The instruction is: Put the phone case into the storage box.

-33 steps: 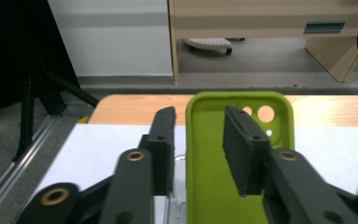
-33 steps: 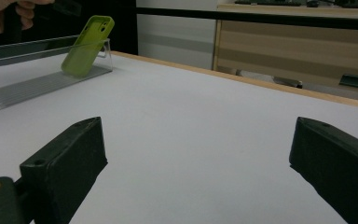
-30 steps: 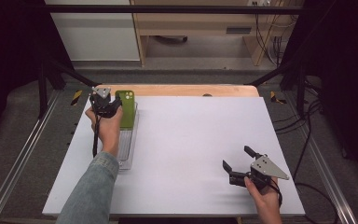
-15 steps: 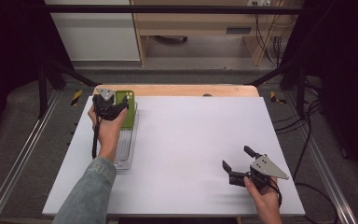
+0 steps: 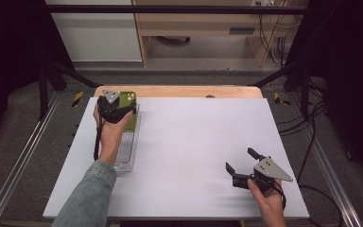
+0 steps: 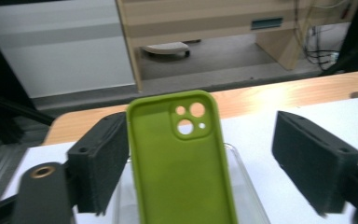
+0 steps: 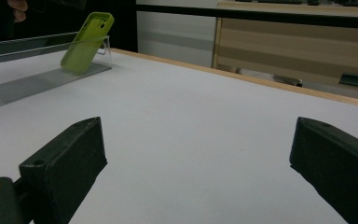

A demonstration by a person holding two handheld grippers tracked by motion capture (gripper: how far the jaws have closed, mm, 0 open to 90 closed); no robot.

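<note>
White worktop (image 5: pixel 189 142): green case (image 6: pixel 182 163) leans in clear rack (image 5: pixel 125 151); left gripper (image 6: pixel 200 163) jaws apart around it; right gripper (image 5: pixel 240 166) jaws apart, empty.

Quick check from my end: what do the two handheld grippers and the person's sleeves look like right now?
Both grippers are black with two blocky black jaws. The left gripper and the right gripper each carry a grey three-cornered plate on top. A dark cable trails from the left one along the wrist. The left forearm wears a blue denim sleeve; the right forearm shows no sleeve.
</note>
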